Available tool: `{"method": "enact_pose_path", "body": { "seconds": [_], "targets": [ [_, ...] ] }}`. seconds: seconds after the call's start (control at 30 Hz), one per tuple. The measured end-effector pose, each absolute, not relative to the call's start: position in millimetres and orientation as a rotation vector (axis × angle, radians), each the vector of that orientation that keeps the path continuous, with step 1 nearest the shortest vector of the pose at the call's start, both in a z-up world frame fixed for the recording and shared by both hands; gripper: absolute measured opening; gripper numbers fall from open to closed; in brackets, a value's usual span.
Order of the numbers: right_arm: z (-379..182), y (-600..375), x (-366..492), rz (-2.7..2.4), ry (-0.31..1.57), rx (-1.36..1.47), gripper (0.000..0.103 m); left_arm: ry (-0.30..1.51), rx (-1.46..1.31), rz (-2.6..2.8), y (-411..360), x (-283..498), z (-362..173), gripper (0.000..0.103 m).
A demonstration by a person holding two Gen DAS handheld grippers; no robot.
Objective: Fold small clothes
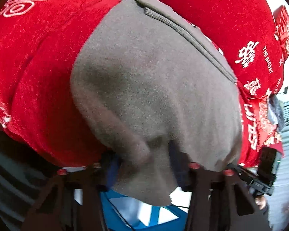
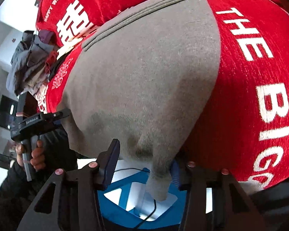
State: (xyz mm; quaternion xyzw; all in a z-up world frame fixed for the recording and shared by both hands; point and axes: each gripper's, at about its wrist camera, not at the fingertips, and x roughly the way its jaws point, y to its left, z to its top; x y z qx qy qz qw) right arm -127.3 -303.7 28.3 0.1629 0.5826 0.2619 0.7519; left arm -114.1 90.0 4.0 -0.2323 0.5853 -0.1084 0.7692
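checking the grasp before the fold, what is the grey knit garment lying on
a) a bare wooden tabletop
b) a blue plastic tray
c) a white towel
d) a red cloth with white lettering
d: the grey knit garment spreads over a red cloth with white lettering, which surrounds it in both wrist views, while the left gripper and right gripper each pinch its near edge.

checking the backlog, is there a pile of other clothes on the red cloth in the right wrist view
Yes, a heap of clothes sits at the far left edge of the red cloth, beyond the grey garment.
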Motion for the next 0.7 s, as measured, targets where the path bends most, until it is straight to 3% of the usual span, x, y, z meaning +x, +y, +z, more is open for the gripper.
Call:
{"method": "enact_pose_path", "body": {
  "seconds": [0.03, 0.3, 0.37, 0.4, 0.7],
  "targets": [
    [28.4, -303.4, -127.1, 0.564, 1.282, 0.346, 0.028, 1.276, -0.509, -0.218, 92.7, -114.6, 2.2, 0.023],
    [10.0, -312.8, -123.1, 0.535, 1.365, 0.439, 0.029, 1.323, -0.644, -0.206, 110.3, -115.7, -13.7, 0.022],
    [13.6, -313.0, -125.4, 0.546, 1.336, 0.433, 0.027, 1.321, -0.624, -0.204, 110.5, -117.2, -12.3, 0.021],
    [18.1, -312.3, -126.7, 0.56, 1.314, 0.431, 0.013, 1.319, -0.617, -0.201, 109.0, -117.2, -11.2, 0.014],
    [56.5, -338.0, -133.6, 0.647, 1.093, 0.601, 0.01, 1.229, -0.658, -0.26, 125.3, -126.0, 16.0, 0.014]
  ]
}}
